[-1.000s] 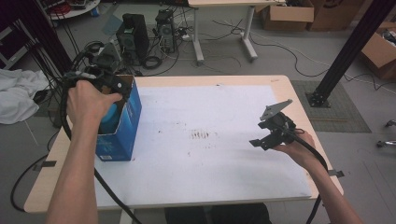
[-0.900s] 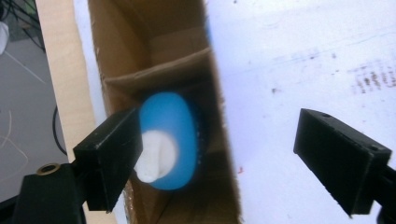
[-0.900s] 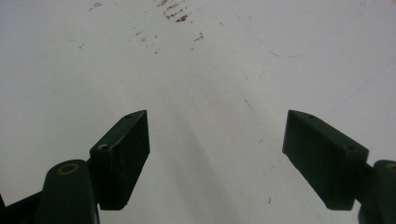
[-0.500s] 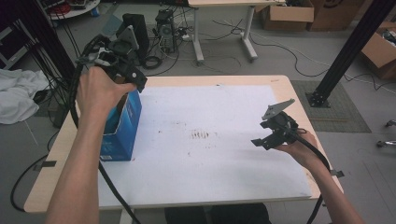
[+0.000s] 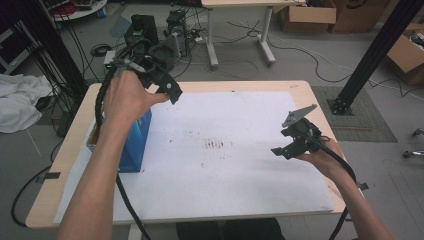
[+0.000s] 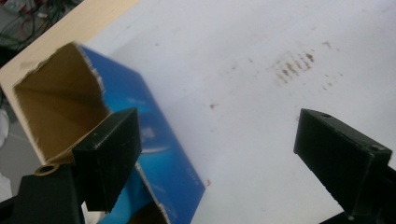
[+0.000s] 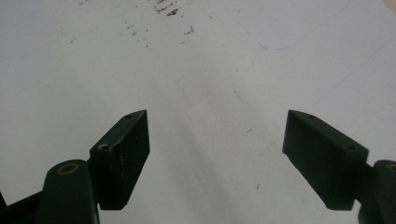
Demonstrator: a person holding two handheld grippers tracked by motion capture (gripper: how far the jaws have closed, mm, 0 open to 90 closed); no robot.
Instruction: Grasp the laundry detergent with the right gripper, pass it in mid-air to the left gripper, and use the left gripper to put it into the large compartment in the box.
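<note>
Hovering upper left of the frame, the left gripper [image 5: 170, 90] gapes empty above the blue box [image 5: 134, 145], freshly released; the right gripper [image 5: 287, 150], open, idles at right.

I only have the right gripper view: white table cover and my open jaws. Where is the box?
Observer: The blue box stands at the left side of the table, well apart from your right hand-held gripper.
Operator: Is the left one holding it?
Observer: No. The left hand-held gripper is above the box. Its jaws have just been opening, with nothing between them.
Operator: Is the box closed?
Observer: No, its upper end is open and shows brown cardboard inside.
</note>
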